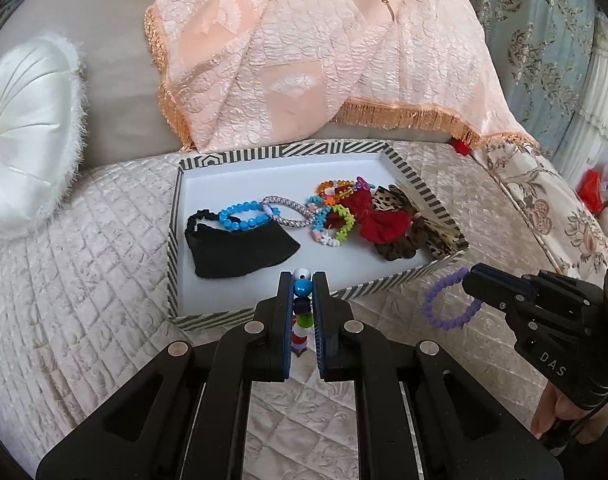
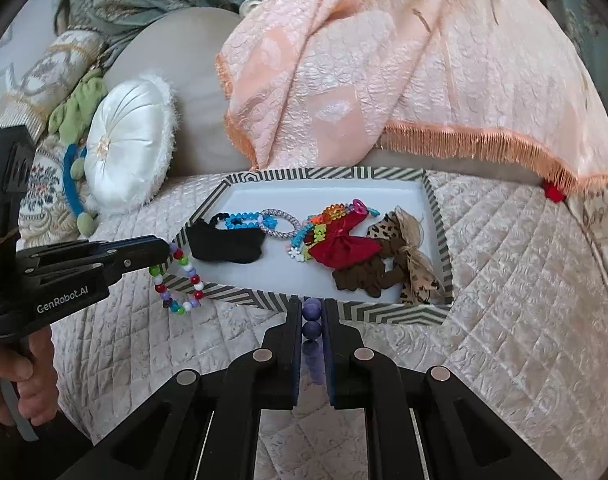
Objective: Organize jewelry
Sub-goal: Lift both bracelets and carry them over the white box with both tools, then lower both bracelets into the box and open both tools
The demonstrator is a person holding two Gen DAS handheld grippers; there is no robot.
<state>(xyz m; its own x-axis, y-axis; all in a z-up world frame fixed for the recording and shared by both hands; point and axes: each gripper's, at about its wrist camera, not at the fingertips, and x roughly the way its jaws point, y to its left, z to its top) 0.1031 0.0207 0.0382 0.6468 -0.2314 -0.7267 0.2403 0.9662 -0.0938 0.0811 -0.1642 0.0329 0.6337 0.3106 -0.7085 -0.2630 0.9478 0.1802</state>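
Observation:
A striped tray [image 1: 176,216] [image 2: 435,216] with a white floor lies on the quilted bed. It holds a black pouch [image 1: 240,250], a blue bead bracelet [image 1: 244,216], a silver bracelet [image 1: 286,212], colourful bracelets [image 1: 335,216], a red bow [image 1: 383,226] and leopard scrunchies [image 1: 419,236]. My left gripper [image 1: 303,280] [image 2: 166,248] is shut on a multicoloured bead bracelet [image 1: 302,288] [image 2: 180,280] at the tray's near-left edge. My right gripper [image 2: 312,308] [image 1: 469,276] is shut on a purple bead bracelet [image 2: 311,328] [image 1: 443,304] just before the tray's near-right edge.
A peach fringed blanket [image 1: 304,60] drapes behind the tray. A white round cushion [image 1: 24,136] sits at the left. A blue hoop with green balls [image 2: 74,184] lies beside the cushion. A small red thing [image 2: 553,192] shows under the blanket fringe.

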